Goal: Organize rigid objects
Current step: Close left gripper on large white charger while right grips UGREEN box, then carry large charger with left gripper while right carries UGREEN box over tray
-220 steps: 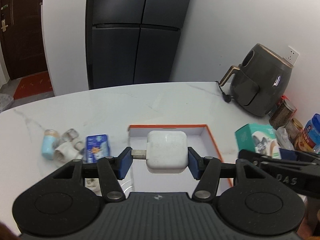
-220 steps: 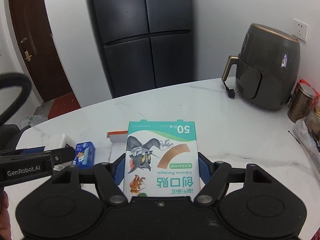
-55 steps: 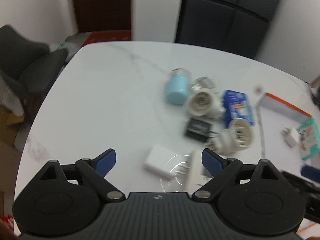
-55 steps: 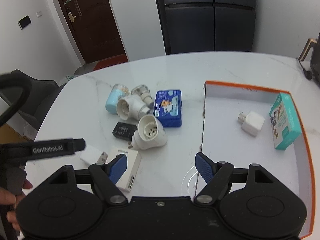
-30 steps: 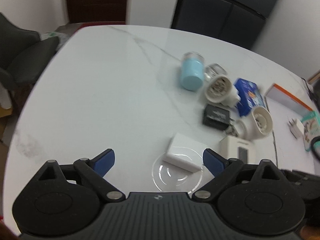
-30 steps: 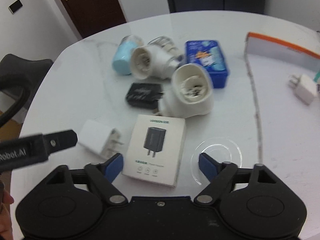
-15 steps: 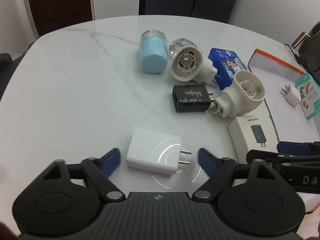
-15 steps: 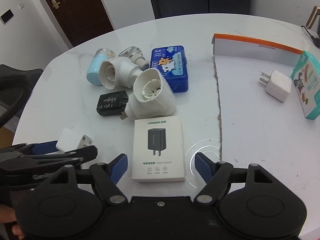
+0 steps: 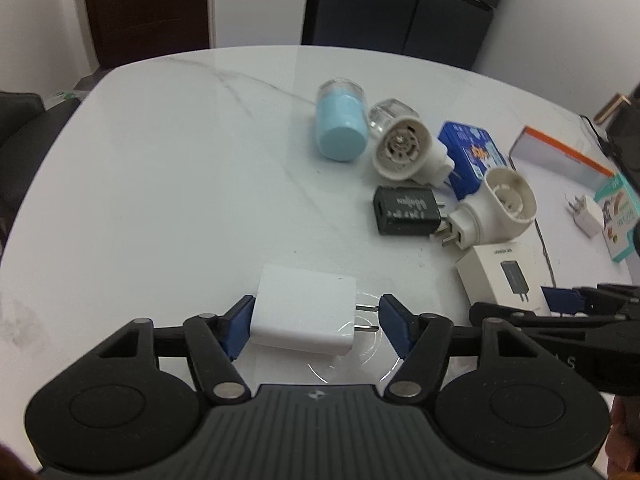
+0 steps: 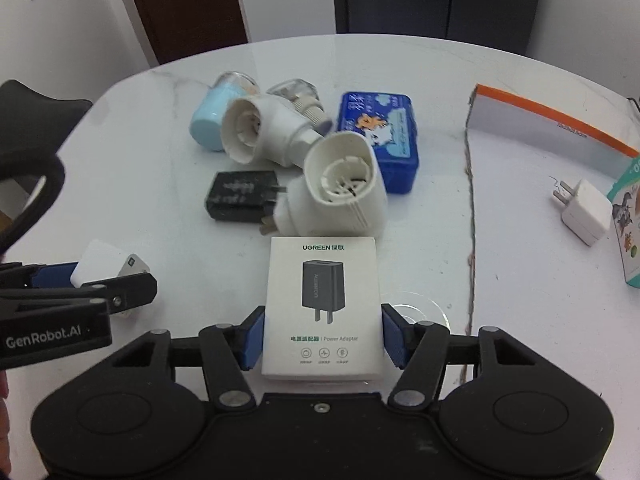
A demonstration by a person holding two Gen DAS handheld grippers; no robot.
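My left gripper (image 9: 316,330) straddles a white plug charger (image 9: 304,314) lying on the white table; its left pad touches the body, its right pad stands just off the prongs. My right gripper (image 10: 322,338) has both blue pads against the sides of a white UGREEN adapter box (image 10: 322,304) lying flat on the table. The orange-rimmed tray (image 10: 532,116) at the right holds a white charger (image 10: 582,212) and a teal bandage box (image 10: 628,220).
A loose pile lies mid-table: a light blue bottle (image 9: 342,128), two white round plug-in devices (image 9: 404,150) (image 10: 344,188), a black charger (image 9: 406,210) and a blue tin (image 10: 378,140). A dark fridge and a door stand behind the table.
Both grippers have moved forward and narrowed: the left around the white charger, the right onto the adapter box. Earlier they carried a white charger and the bandage box, which now lie in the tray.
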